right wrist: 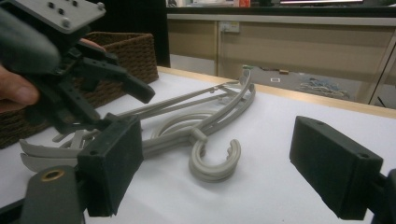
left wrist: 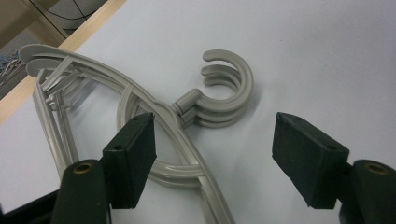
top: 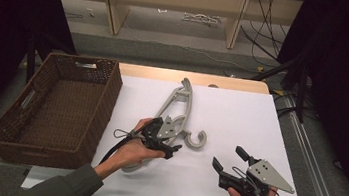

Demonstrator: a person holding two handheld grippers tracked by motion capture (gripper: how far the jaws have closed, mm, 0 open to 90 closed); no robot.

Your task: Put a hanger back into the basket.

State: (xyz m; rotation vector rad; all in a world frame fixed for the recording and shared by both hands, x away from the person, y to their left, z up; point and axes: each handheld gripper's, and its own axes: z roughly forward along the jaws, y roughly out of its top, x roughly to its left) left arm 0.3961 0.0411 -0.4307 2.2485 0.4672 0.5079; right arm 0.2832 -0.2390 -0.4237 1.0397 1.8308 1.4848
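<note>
**Left tool over stacked hangers, right tool idle**

While both hands sit at the near edge, the white worktop (top: 240, 116) carries everything, w/ a brown wicker basket (top: 61, 104) standing at its left side, just beside the sheet. Stack of grey plastic hangers (top: 177, 109) lies approx. mid-worktop, running from the far edge diagonally toward the person, hooks (left wrist: 229, 91) curled together on the sheet's surface near the left tool (top: 165, 139). Left tool hovers right over the hangers' neck; jaws wide apart, one pad (left wrist: 133, 154) above the curved bar, other pad over bare sheet, nothing gripped. Right tool (top: 229, 162) is held well apart from the hangers, to the right, jaws spread wide & empty, pointing toward the hooks.
</note>
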